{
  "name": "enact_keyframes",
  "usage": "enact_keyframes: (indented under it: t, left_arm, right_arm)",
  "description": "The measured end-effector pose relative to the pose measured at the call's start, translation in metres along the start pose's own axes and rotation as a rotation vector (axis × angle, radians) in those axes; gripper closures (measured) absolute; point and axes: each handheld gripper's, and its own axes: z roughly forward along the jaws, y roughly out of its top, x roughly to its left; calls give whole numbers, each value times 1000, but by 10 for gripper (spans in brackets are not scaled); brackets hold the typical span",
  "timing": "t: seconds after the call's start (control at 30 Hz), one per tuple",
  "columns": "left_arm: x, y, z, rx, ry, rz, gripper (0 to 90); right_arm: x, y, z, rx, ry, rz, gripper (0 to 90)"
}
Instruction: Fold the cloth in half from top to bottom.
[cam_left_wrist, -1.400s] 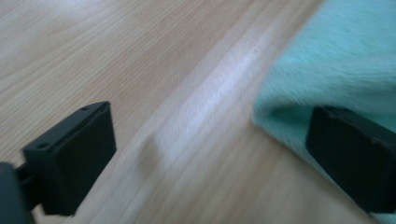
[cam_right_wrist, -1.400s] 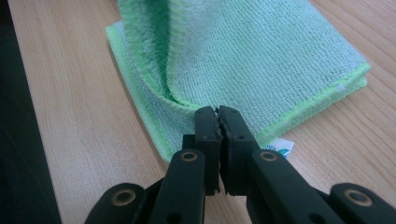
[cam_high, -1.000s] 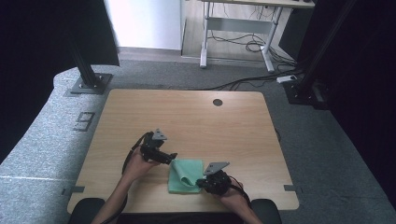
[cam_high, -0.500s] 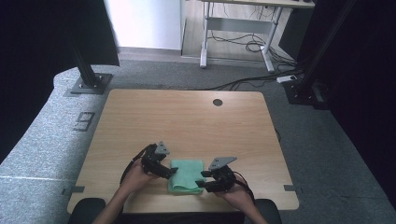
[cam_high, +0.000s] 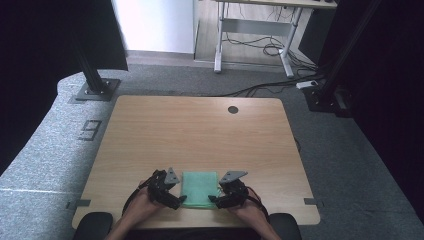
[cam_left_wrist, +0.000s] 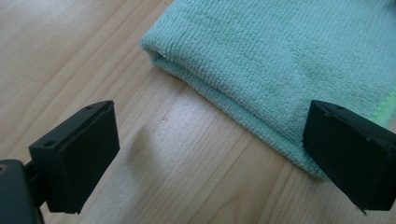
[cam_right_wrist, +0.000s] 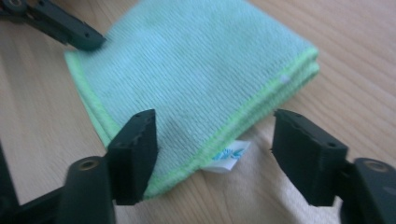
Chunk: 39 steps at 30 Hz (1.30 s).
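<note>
A folded green cloth (cam_high: 200, 189) lies flat near the front edge of the wooden table (cam_high: 200, 130). My left gripper (cam_high: 175, 202) is open at the cloth's near left corner. In the left gripper view its jaws (cam_left_wrist: 210, 130) stand wide, one over bare wood, the other over the cloth (cam_left_wrist: 280, 56) edge. My right gripper (cam_high: 215, 200) is at the near right corner, and its jaws have just been opening. In the right gripper view its jaws (cam_right_wrist: 215, 135) straddle the cloth (cam_right_wrist: 187, 70) edge and a white label (cam_right_wrist: 229, 156), with the pads not pressing on either.
A round cable hole (cam_high: 233, 109) sits near the table's far edge. Black stand bases (cam_high: 95, 90) rest on the grey floor at both far corners. The other gripper's jaw (cam_right_wrist: 65, 28) touches the cloth's far corner in the right gripper view.
My left gripper has moved toward the front edge, down to the cloth's near left corner. The cloth now lies squarer to the table. The right hand has stayed in place.
</note>
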Motion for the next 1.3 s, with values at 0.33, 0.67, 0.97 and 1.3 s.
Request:
enact_keyframes:
  t: [0.33, 0.67, 0.97, 1.3]
  left_arm:
    - [-8, -3, -1, -25, -36, -29, 37]
    - [0, -4, 5, -10, -12, -99, 7]
    - [16, 0, 17, -64, -9, -150, 8]
    - [29, 6, 26, -92, -2, -161, 6]
  right_arm:
    - [-2, -7, 5, -2, -49, 29, 175]
    - [-7, -5, 9, -3, -85, 34, 149]
    - [-26, 2, 16, -20, -114, 74, 149]
    - [-42, 5, 21, -56, -120, 81, 134]
